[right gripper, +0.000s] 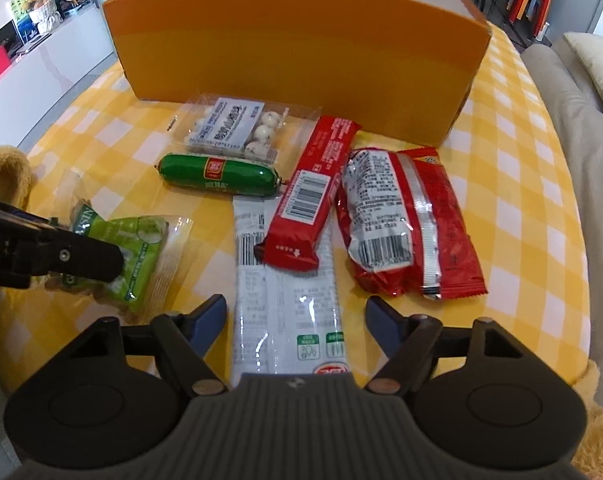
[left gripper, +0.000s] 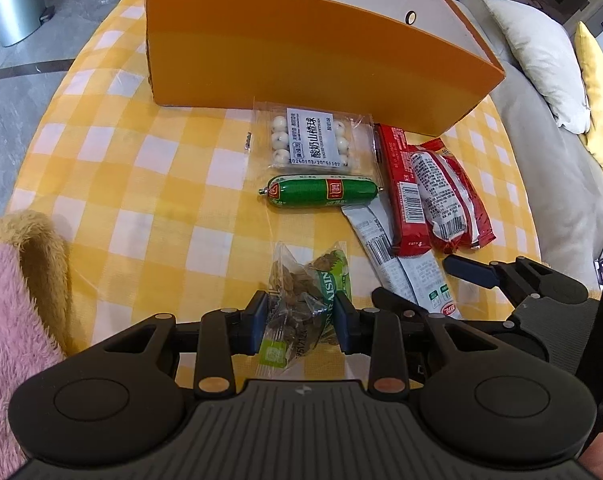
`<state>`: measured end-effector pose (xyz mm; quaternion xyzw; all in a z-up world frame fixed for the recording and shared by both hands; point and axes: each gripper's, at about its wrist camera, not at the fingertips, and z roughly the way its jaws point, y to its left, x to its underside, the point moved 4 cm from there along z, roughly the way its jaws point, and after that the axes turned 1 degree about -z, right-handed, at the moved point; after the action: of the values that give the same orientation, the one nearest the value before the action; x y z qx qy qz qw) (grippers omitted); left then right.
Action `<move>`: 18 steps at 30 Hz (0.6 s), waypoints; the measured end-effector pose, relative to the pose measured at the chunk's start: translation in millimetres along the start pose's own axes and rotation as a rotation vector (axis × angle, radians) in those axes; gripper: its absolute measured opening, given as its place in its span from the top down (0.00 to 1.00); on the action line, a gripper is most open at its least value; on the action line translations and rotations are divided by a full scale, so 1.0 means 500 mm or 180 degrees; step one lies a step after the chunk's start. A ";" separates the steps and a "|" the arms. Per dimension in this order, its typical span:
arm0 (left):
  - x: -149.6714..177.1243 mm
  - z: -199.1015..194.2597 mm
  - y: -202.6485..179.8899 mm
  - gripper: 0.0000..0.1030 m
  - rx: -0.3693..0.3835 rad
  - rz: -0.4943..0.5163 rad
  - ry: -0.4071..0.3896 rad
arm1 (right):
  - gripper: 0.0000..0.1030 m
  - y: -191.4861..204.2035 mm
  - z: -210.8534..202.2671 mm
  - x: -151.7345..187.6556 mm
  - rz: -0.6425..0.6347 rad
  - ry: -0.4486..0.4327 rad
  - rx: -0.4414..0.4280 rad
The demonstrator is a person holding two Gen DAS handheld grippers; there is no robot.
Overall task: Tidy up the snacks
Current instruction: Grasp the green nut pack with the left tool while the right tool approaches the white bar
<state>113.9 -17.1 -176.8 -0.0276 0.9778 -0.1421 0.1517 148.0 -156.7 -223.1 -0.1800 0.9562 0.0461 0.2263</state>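
My left gripper (left gripper: pixel 301 320) is shut on a clear and green raisin bag (left gripper: pixel 301 292), also in the right wrist view (right gripper: pixel 137 256). My right gripper (right gripper: pixel 295 316) is open, its fingers either side of a long white snack packet (right gripper: pixel 289 288). Beyond lie a green sausage (left gripper: pixel 323 190), a clear pack of white yogurt balls (left gripper: pixel 313 140), a red bar (right gripper: pixel 313 188) and a red and silver packet (right gripper: pixel 401 216). An orange box (left gripper: pixel 301 52) stands open behind them.
Everything sits on a yellow and white checked tablecloth (left gripper: pixel 141 160). A pink and yellow fluffy item (left gripper: pixel 13 280) lies at the left. A grey sofa with cushions (left gripper: pixel 541 60) is on the right, a metal bin (left gripper: pixel 13 0) far left.
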 end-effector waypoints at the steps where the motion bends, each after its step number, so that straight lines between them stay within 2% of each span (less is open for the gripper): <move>1: 0.000 0.001 0.001 0.63 0.0000 -0.0007 0.0007 | 0.28 0.000 0.001 -0.001 -0.0005 -0.0027 -0.0004; 3: 0.001 0.004 0.003 0.63 -0.0005 -0.0014 0.0018 | 0.30 0.002 0.002 -0.002 -0.0031 -0.0062 -0.0007; 6: 0.001 0.008 0.005 0.63 -0.0011 -0.0024 0.0035 | 0.40 0.007 0.001 -0.004 -0.0055 -0.0112 -0.0013; 8: 0.002 0.010 0.005 0.63 -0.0012 -0.0027 0.0046 | 0.51 0.012 -0.003 -0.004 -0.0097 -0.0145 -0.0018; 18: 0.001 -0.014 -0.001 0.63 -0.0009 -0.0004 -0.0037 | 0.57 0.008 -0.011 0.000 0.0023 -0.0055 -0.0128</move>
<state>111.2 -16.0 -170.6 -0.0293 0.9771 -0.1406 0.1572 144.2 -153.8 -218.2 -0.1807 0.9537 0.0677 0.2307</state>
